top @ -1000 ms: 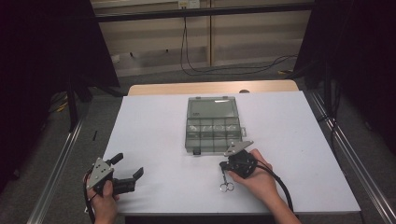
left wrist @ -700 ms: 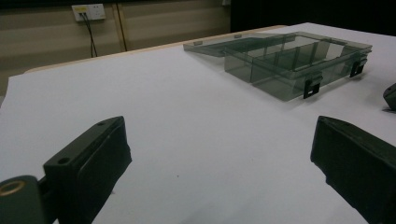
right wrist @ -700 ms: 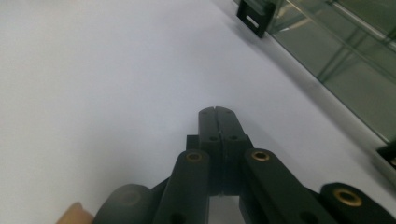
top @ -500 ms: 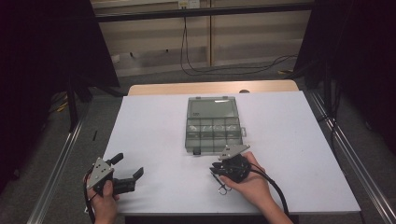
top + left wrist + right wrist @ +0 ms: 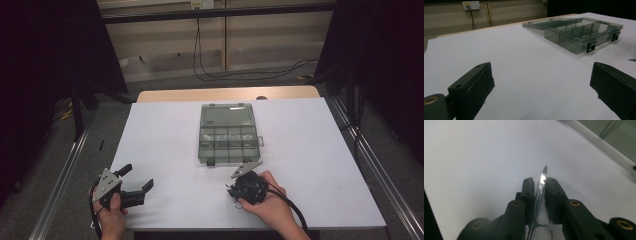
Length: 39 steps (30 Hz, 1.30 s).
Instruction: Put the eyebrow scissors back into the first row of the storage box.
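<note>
Left tongs (image 5: pixel 134 180): lower left of the high view, jaws spread wide and holding nothing, resting low over the white table (image 5: pixel 310 150); in the left gripper view the two black pads (image 5: pixel 477 87) frame bare tabletop.

Organizer box (image 5: pixel 228 133): centre of the high view, lid laid open toward the top of the frame, the divided tray nearer the person; in the left gripper view it sits at upper right, latches facing the camera.

Scissors (image 5: pixel 237 199): lower centre-right of the high view, in the right tongs just below the box's near edge, the finger loops hanging toward the bottom of the frame.

Right tongs (image 5: pixel 539 192): jaws have just been closing, and the small steel scissors (image 5: pixel 542 185) stand between them, blades running up the frame along the jaws, tip poking out past the pads; the pads appear to pinch the blades near the pivot screw.

Long axis: the scissors line up with the tongs, point leading, loops trailing at the bottom of the right gripper view.

Key relation: the box lies just above and slightly left of the right tongs in the high view, so the right hand (image 5: pixel 270 207) is plainly the nearer one; the left is well apart at lower left.

Likely step: carrying the scissors toward a compartment of the tray.
</note>
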### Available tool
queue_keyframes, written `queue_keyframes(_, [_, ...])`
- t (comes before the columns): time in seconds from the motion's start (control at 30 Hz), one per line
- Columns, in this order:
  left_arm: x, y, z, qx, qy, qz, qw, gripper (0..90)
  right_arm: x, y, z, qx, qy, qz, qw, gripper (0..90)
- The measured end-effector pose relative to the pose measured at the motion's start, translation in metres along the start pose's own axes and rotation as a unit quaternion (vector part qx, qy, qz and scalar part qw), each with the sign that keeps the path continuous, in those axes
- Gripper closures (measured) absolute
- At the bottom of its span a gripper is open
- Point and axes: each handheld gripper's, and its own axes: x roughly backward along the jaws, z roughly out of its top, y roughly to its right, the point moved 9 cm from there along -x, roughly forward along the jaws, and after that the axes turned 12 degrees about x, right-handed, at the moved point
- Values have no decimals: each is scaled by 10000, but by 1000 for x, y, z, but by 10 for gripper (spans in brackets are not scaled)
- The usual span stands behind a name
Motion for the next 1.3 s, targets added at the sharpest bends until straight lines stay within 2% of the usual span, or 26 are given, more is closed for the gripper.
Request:
queue_keyframes(0.07, [0,0,0,-9,-7,4,10000,46,0,1,0,-52,-24,-32,10000,815])
queue_keyframes(0.13, [0,0,0,-7,-10,4,10000,46,0,-1,-1,68,-54,-178,9998,820])
queue_keyframes(0.27, [0,0,0,-16,-12,21,10000,47,0,-2,-1,70,-90,-277,9996,850])
queue_keyframes(0.47, [0,0,0,-30,-22,32,10000,47,0,-1,0,20,9,-66,10000,858])
queue_keyframes(0.57, [-1,0,0,-36,-19,20,10000,47,2,-1,-1,37,-72,-30,10000,858])
queue_keyframes(0.7, [0,0,0,-5,-21,46,10000,47,5,-3,4,-40,42,132,9999,884])
queue_keyframes(0.9, [0,0,0,-40,-21,43,10000,47,6,2,4,-46,-26,112,9999,900])
queue_keyframes(1.0, [-1,0,0,0,-2,54,10000,47,2,2,0,-43,-294,51,9995,890])
queue_keyframes(1.13, [0,0,0,-43,-20,37,10000,47,2,2,0,-65,-187,159,9997,899])
queue_keyframes(1.3, [0,0,0,-26,-7,35,10000,48,7,5,2,-17,-16,97,10000,900])
